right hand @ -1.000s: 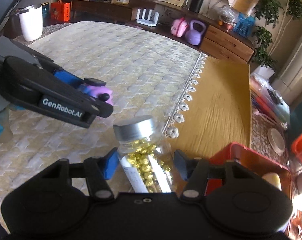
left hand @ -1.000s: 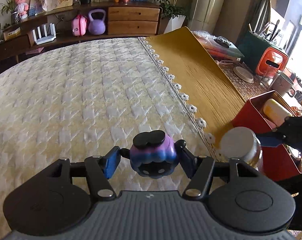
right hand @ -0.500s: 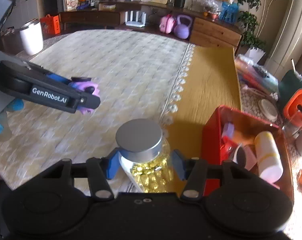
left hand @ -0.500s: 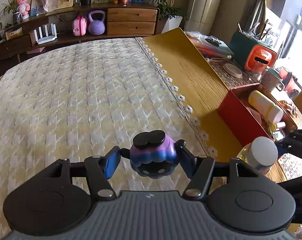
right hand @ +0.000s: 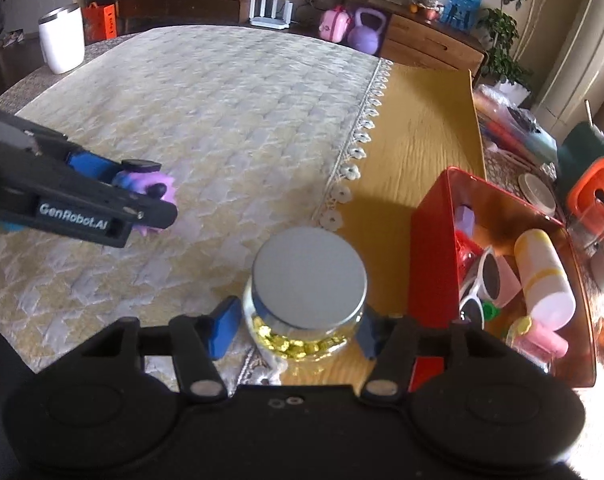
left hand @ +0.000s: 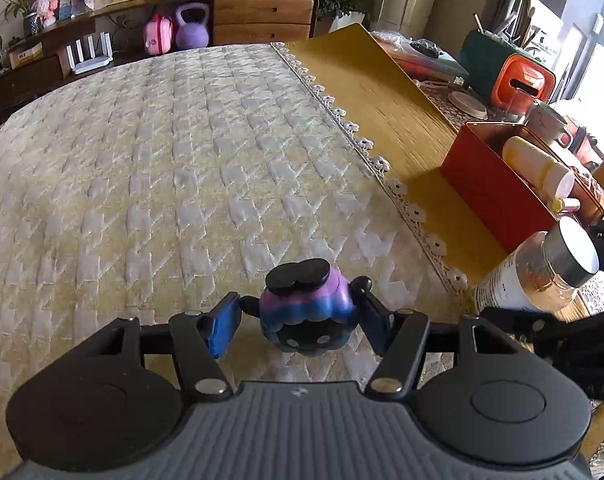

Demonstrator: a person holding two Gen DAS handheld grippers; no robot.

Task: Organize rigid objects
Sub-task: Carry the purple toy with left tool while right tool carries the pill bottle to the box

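My left gripper is shut on a purple-and-blue toy with a black top, held above the quilted cloth. The right wrist view shows the same toy at the left, between the left gripper's fingers. My right gripper holds a glass jar of gold sweets with a silver lid. Its jaws are closing, with the pads against the glass. In the left wrist view the jar hangs tilted at the right. The open red box stands just right of the jar.
The red box holds a yellow-and-white bottle, white sunglasses and small pink items. Bare yellow tabletop runs beside the cloth's lace edge. An orange container and cups stand beyond the box. A white tumbler stands far left.
Both grippers have moved with their loads. The jar has tipped so its lid faces the right wrist camera, and the right jaws have narrowed on it. The red box shows more fully in both views.
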